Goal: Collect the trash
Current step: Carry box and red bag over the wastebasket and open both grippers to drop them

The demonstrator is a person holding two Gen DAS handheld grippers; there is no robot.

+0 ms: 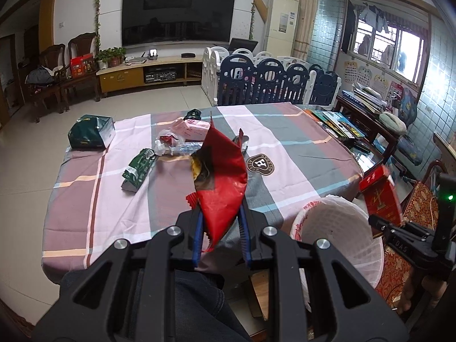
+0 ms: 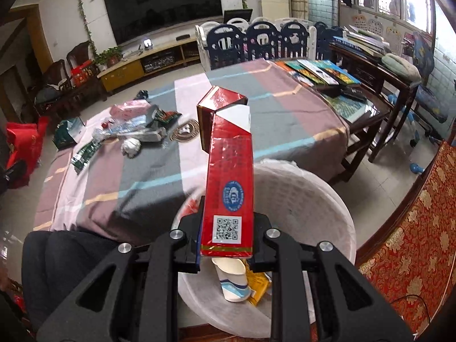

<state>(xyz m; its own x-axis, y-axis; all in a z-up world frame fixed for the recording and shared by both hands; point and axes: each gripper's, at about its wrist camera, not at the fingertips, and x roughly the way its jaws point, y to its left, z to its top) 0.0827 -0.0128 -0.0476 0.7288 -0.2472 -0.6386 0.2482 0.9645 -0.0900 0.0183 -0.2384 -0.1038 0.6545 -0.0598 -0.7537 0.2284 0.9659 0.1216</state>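
Plaid tablecloth (image 1: 285, 154) littered; white bin (image 2: 313, 199) beside.

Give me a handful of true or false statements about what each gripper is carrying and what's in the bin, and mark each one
1. The left gripper grips a red foil wrapper. True.
2. The right gripper is empty. False: it is shut on a long red carton.
3. The white bin already holds a paper cup. True.
4. The table has no litter left. False: a green packet and other wrappers lie on the cloth.
5. The red carton is over the bin. True.
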